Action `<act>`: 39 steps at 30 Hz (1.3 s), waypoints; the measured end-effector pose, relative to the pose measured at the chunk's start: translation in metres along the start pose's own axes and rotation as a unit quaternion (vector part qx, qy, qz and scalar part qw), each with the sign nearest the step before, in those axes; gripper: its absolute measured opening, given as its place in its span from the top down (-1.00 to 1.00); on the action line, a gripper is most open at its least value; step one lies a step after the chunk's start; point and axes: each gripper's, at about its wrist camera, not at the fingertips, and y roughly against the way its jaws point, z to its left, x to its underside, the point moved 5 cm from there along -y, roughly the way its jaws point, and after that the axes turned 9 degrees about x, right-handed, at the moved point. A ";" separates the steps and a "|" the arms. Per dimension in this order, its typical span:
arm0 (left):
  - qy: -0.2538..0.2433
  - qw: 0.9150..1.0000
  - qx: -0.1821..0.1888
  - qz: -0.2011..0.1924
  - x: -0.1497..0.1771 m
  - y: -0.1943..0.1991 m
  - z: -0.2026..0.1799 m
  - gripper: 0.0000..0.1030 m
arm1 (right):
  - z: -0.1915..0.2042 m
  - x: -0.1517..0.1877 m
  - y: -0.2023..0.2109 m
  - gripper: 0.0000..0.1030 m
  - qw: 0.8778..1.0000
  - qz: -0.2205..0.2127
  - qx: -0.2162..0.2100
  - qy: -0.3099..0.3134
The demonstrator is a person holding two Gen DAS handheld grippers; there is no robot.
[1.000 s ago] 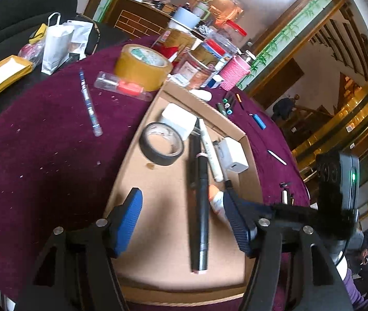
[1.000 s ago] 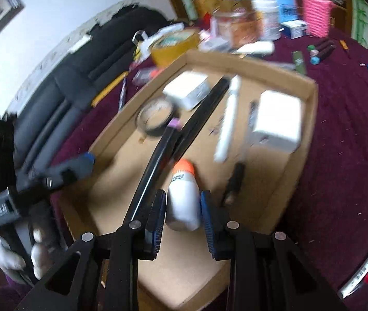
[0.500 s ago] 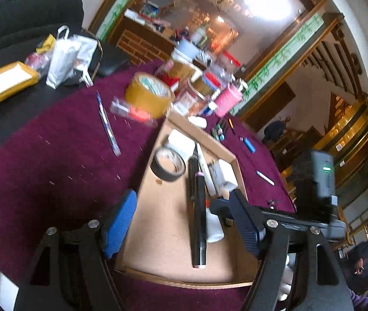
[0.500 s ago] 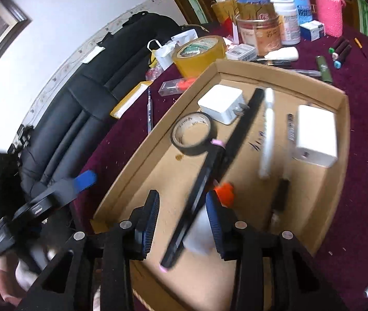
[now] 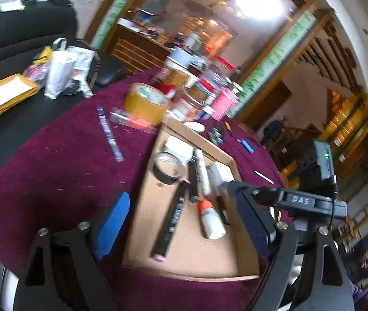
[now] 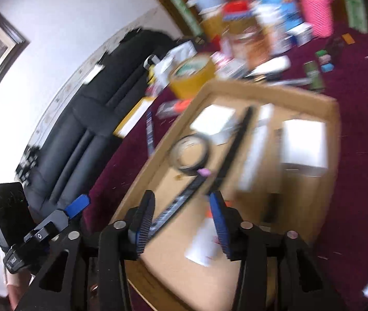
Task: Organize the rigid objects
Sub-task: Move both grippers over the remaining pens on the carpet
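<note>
The right gripper [image 6: 181,220], which a second ago clamps the white glue bottle [image 5: 211,221], now has its jaws opening and stands lifted clear of it; the bottle lies loose on the cardboard tray [image 5: 184,264] beside the black pen [image 5: 172,220]. The left gripper [image 5: 184,223] is opening wider too, holding nothing

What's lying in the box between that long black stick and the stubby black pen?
In the left wrist view, a white glue bottle with an orange cap lies between the black stick and the short black pen.
</note>
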 end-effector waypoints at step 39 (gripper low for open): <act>-0.214 0.953 0.006 0.215 0.115 -0.239 -0.218 -1.00 | -0.346 0.075 0.200 -0.98 0.898 -0.242 0.266 -0.254</act>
